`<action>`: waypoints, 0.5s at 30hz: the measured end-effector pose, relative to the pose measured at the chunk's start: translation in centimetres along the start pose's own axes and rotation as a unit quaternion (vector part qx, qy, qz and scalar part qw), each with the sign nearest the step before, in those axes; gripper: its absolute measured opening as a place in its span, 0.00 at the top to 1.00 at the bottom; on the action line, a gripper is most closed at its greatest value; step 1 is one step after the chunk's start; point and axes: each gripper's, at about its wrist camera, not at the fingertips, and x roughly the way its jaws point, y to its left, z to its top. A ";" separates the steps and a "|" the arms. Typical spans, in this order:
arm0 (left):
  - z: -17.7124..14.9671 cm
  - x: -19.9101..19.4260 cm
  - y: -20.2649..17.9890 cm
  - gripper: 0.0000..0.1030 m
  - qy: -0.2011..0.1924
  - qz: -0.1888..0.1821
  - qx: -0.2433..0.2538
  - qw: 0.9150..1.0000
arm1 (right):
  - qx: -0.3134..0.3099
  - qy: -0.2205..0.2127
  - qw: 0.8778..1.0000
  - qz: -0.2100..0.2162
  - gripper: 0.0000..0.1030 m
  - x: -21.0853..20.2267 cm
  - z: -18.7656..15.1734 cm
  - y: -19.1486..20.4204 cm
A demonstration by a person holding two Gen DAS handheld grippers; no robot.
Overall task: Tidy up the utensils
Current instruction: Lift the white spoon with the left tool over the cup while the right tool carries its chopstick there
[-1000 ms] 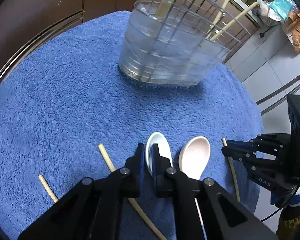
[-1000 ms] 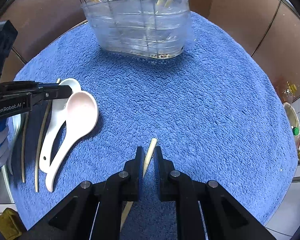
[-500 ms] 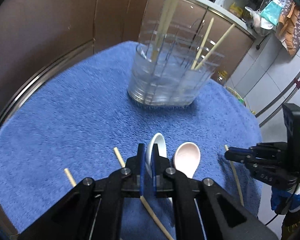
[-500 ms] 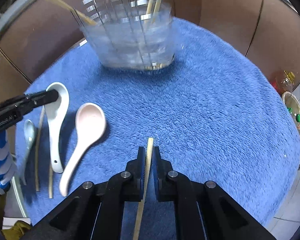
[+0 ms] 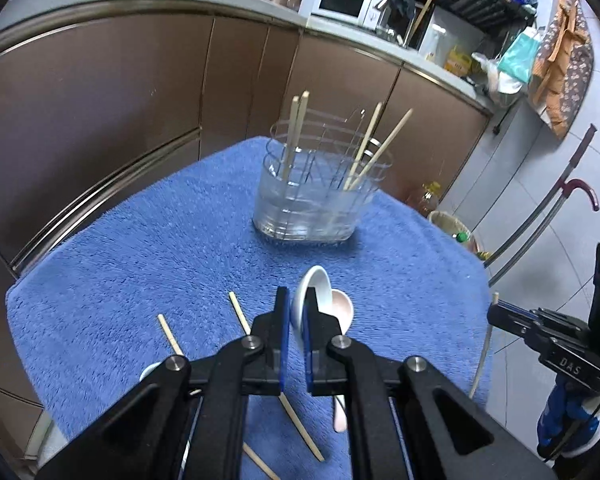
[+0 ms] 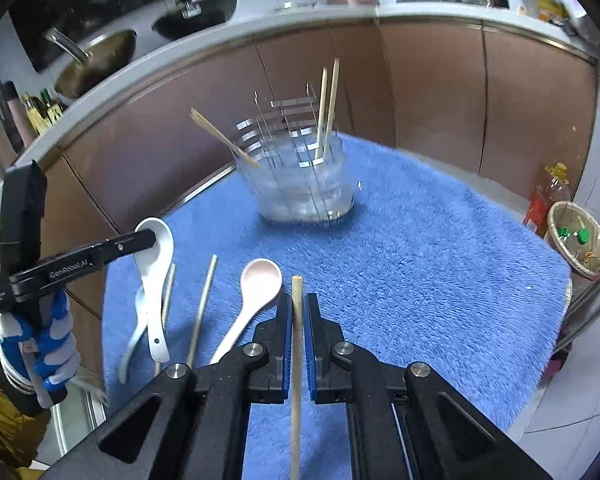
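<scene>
My left gripper (image 5: 297, 307) is shut on a white ceramic spoon (image 5: 310, 284), lifted above the blue towel (image 5: 148, 248); from the right wrist view the same gripper (image 6: 150, 237) holds that spoon (image 6: 154, 272) by its bowl, handle hanging down. My right gripper (image 6: 298, 312) is shut on a wooden chopstick (image 6: 296, 356), raised off the towel. A clear utensil holder (image 6: 300, 188) with a wire rack and several chopsticks stands at the towel's far side. A pink spoon (image 6: 256, 288) lies on the towel between the grippers.
Loose chopsticks (image 5: 240, 314) and a small pale spoon (image 6: 134, 332) lie on the towel's near left part. Brown cabinets (image 5: 100, 92) run behind the table. A basket (image 6: 578, 240) and a bottle (image 6: 548, 196) stand on the floor to the right. A gloved hand (image 6: 40, 352) holds the left gripper.
Both grippers have risen off the towel, the left carrying the white spoon, the right carrying the chopstick it closed on. The holder now sits farther off in both views.
</scene>
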 end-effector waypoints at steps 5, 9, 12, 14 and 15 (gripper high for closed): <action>-1.1 -2.5 -0.2 0.95 -0.023 -0.007 -0.014 1.000 | 0.011 -0.041 0.999 0.014 0.94 -2.9 -1.3 1.5; -1.9 -3.6 -0.4 0.95 -0.035 -0.004 -0.014 0.999 | 0.016 -0.053 0.998 0.021 0.94 -3.8 -1.9 1.9; -2.0 -4.7 0.0 0.95 -0.042 -0.003 -0.019 0.999 | 0.021 -0.067 0.997 0.027 0.94 -4.5 -1.8 2.0; -1.9 -5.0 0.1 0.95 -0.046 0.002 -0.017 0.999 | 0.023 -0.074 0.997 0.030 0.94 -5.1 -1.9 2.2; -1.8 -5.2 0.1 0.95 -0.049 0.006 -0.015 0.999 | 0.024 -0.078 0.996 0.032 0.94 -5.4 -1.9 2.2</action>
